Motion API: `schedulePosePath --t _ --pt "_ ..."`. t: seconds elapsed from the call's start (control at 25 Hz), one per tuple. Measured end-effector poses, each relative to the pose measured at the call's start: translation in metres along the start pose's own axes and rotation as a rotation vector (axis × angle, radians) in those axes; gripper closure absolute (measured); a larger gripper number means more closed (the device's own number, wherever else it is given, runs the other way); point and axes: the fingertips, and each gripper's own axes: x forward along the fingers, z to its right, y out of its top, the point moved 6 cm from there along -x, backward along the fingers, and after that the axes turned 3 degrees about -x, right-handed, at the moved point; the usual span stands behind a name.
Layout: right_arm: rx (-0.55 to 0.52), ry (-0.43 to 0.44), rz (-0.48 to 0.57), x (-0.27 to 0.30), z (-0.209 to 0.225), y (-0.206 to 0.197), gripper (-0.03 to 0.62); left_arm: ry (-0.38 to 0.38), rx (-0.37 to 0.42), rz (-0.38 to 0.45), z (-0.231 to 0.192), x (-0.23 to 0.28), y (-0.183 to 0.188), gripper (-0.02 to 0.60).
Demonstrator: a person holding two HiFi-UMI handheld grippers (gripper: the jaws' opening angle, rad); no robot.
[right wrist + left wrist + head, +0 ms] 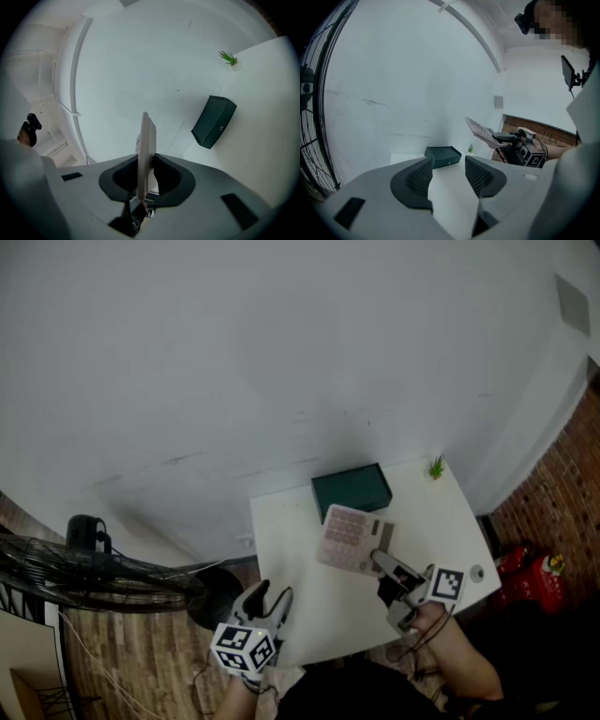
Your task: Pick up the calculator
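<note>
We gripped the calculator [352,538] by its edge in our right gripper [380,561] to hold it clear of the table [309,615], while our left gripper [269,600], at seven o'clock from it, stood open and empty.

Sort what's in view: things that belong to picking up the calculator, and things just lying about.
Job: calculator, clamped edgewise in the right tongs; white table.
Lying about: dark green box; small green plant; fan; left tongs, open and empty.
</note>
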Motion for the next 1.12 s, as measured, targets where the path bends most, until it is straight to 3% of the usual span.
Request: schedulePosePath --t 0.64,1.12 --pt "-0.032 0.066 0.01 -0.016 -0.006 0.011 0.516 -0.005 0.011 -0.017 0.017 0.007 -0.004 0.365" --pt "-0.034 0.067 0.001 -0.034 0.006 0.023 0.516 -0.011 0.03 -0.024 0.039 0.026 -0.005 0.366"
